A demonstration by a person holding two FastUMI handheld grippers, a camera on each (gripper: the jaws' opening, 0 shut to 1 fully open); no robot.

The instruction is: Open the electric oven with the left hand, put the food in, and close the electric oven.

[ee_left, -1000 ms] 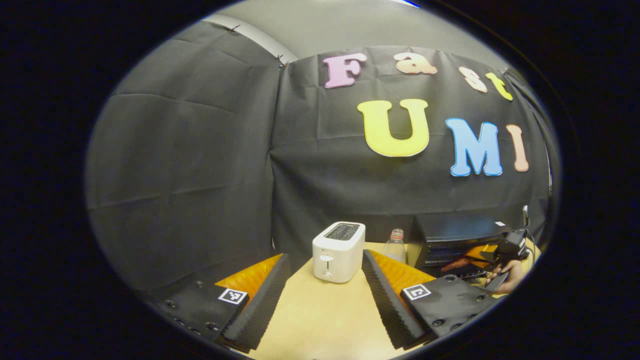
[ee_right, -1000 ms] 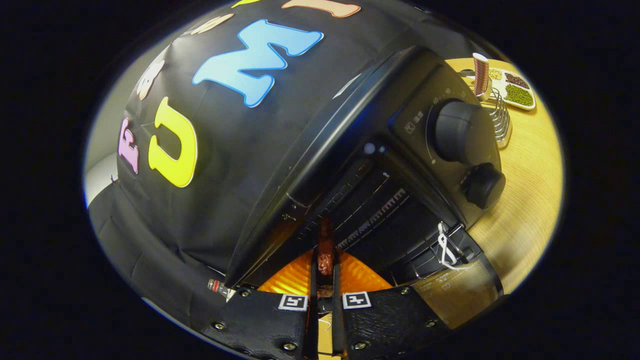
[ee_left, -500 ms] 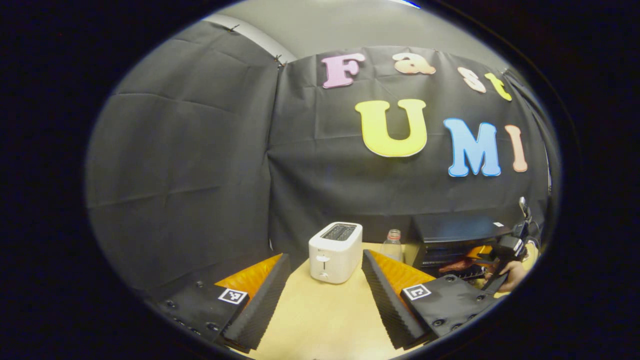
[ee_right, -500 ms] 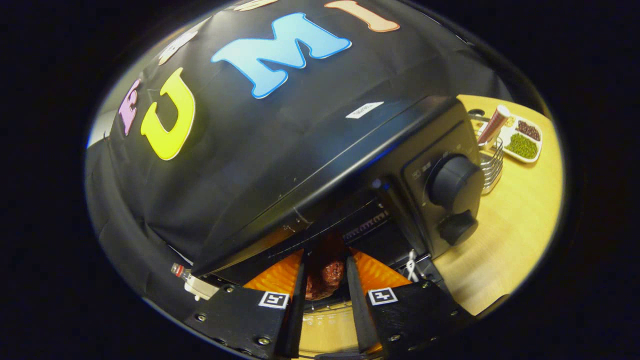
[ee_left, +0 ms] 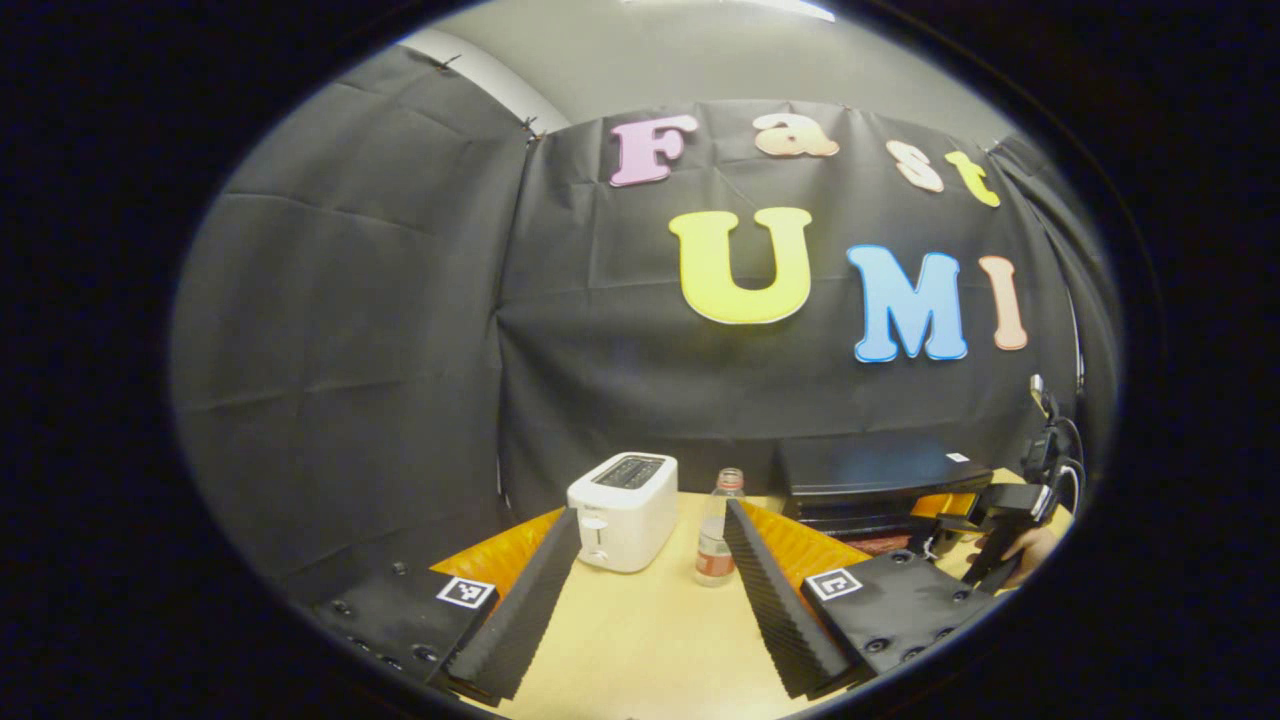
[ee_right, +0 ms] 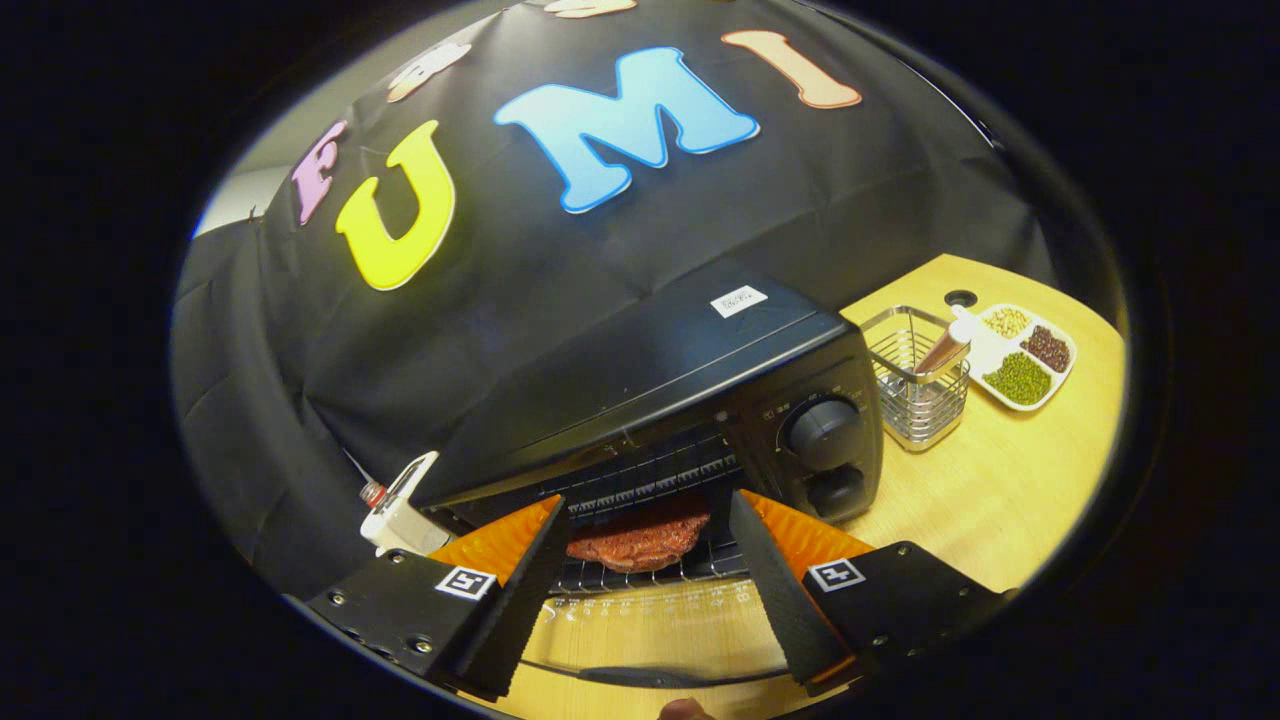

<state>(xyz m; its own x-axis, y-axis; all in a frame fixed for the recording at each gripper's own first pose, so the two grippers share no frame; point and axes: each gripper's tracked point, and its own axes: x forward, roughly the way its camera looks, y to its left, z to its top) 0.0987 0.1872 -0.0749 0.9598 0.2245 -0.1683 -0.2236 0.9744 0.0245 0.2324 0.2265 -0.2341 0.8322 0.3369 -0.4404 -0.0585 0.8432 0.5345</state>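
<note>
Looking along the left gripper (ee_left: 650, 590) in the left gripper view, its two fingers are seen spread wide apart above the wooden table (ee_left: 640, 650), with nothing held between them. Between the fingers, farther back on the table, a white toaster (ee_left: 622, 510) is seen, and a clear bottle (ee_left: 714, 540) stands just to the right of the toaster. To the right of the bottle, against the booth wall, the black electric oven (ee_left: 880, 480) is placed. At the right side of the oven, the other gripper and the hand (ee_left: 1030, 552) that holds it are seen in front of the oven's opening.

In the right gripper view, the right gripper (ee_right: 650, 590) is seen with its fingers spread apart and gripping nothing. The electric oven (ee_right: 660, 390) lies directly ahead, with its door (ee_right: 650, 640) folded down flat toward the camera, below the fingers. The food (ee_right: 635, 540), a reddish-brown patty, is laid on the wire rack (ee_right: 680, 570) inside the oven, apart from both fingers. Two round knobs (ee_right: 825, 455) are set one above the other on the oven's right panel. To the right of the oven, a wire basket (ee_right: 915, 395) with a cylindrical item leaning in it is placed on the table, and beyond the basket a white divided tray (ee_right: 1030, 345) of beans is seen. At the left of the oven, the toaster's edge (ee_right: 400, 510) is glimpsed.
</note>
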